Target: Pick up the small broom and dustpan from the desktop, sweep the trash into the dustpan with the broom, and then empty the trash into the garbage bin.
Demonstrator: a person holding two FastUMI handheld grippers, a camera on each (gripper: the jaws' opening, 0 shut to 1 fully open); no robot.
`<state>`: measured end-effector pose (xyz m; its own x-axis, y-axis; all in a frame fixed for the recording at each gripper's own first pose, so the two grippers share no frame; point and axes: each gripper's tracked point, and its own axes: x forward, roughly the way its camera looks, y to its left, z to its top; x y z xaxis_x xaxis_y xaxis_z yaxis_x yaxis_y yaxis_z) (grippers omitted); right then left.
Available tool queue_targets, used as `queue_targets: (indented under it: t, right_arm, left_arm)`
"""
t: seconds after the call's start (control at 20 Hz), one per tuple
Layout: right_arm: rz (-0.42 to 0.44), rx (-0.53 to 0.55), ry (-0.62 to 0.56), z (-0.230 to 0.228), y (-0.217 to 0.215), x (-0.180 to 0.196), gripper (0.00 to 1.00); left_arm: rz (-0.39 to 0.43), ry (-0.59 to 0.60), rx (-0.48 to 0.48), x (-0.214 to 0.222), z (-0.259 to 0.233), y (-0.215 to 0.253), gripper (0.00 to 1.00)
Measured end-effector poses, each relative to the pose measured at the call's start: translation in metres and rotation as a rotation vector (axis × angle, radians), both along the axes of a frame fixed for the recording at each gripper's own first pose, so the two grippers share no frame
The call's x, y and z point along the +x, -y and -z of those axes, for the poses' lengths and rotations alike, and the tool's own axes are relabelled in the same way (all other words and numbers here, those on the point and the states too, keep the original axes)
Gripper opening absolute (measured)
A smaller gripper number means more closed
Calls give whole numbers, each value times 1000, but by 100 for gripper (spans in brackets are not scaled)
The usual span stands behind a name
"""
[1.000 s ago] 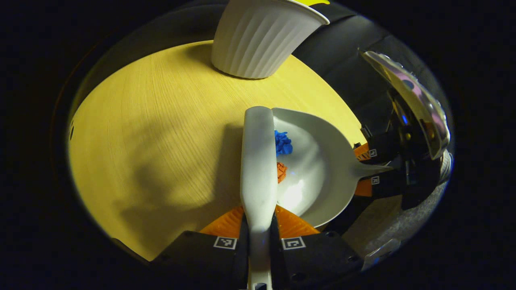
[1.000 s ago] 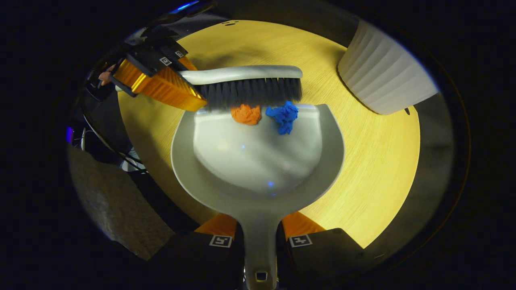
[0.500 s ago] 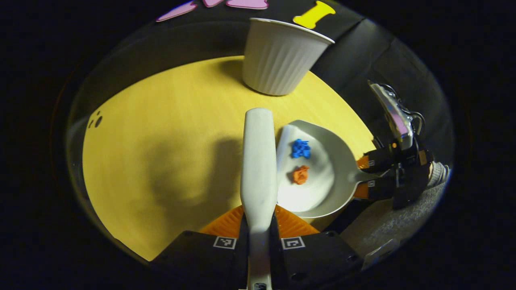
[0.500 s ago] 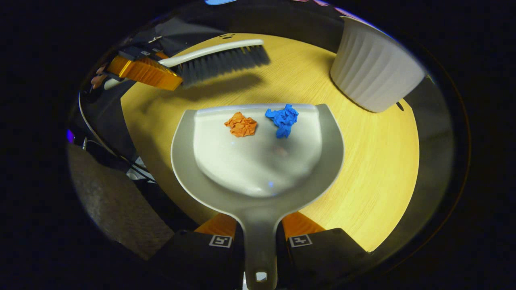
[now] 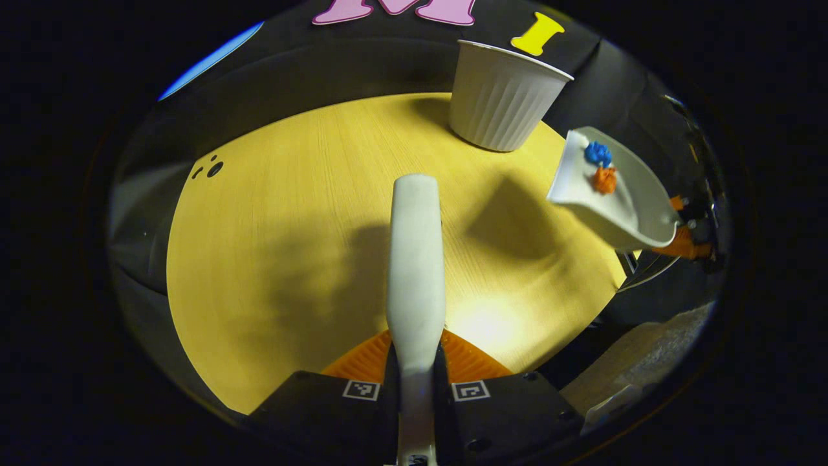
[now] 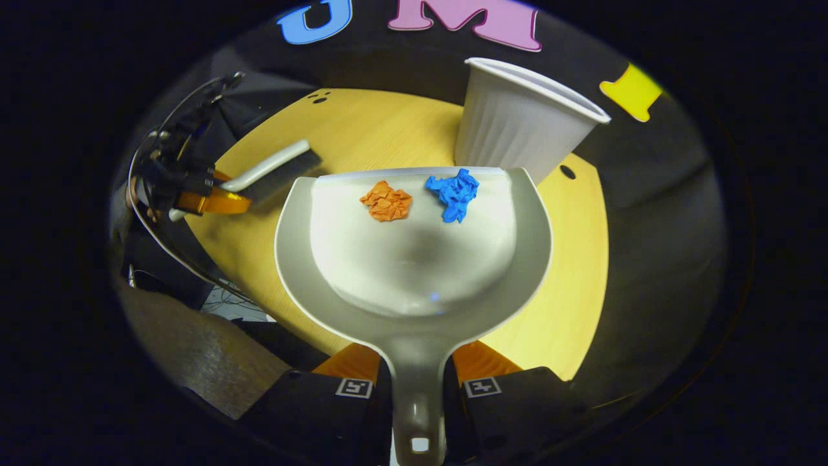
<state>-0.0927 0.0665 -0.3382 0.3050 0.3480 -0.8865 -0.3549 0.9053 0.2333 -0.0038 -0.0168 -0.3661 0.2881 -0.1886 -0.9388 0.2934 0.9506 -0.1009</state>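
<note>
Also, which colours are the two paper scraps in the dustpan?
One scrap is orange, the other blue; clearest in the right gripper view.

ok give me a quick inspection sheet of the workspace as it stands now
surface: round wooden tabletop, bare wood with shadows, small dark holes near its far edge.
job's things: broom in the left tool; dustpan lifted off the table in the right tool, carrying an orange paper wad and a blue paper wad near its front lip; white ribbed bin upright at the table's far side.
clutter: nothing seen.
grippers: both tools shut, each on its handle.
cables: thin wires looping by the left tool.
surroundings: black cloth wall.
</note>
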Motion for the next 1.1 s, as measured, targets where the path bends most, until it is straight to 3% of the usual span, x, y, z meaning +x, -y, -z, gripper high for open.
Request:
queue_targets:
  t: [0.05,0.1,0.3,0.5,0.55,0.6,0.65,0.7,1.0,1.05,1.1]
  right_arm:
    - [35,0,-12,0,-4,-3,31]
    - [71,4,-25,-3,-5,-4,36]
    - [185,-10,-6,-12,-4,-4,36]
    - [236,-111,26,-8,-6,-3,36]
    - [248,-133,35,-4,-8,-1,41]
    - [257,-151,41,-2,-10,-2,36]
    - [266,-164,49,0,-11,-2,41]
    - [275,-178,52,-2,-11,-4,36]
    - [208,-304,8,-6,1,-6,36]
    - [186,-327,-14,-9,5,-8,41]
    - [161,-349,-30,-12,8,-7,36]
  left_arm:
    - [-9,-5,-5,-7,2,-4,26]
    - [-15,-12,-11,-13,5,-7,26]
    - [10,-29,-2,-34,17,-22,26]
    - [13,-33,-13,-45,22,-33,26]
    - [9,-34,-22,-47,22,-33,26]
    - [11,-34,-25,-46,22,-33,26]
    - [18,-31,-21,-47,23,-34,26]
    - [27,-26,-18,-45,22,-34,26]
    - [22,-23,-30,-38,24,-40,26]
    - [20,-23,-32,-39,24,-40,26]
    - [19,-24,-32,-37,24,-42,26]
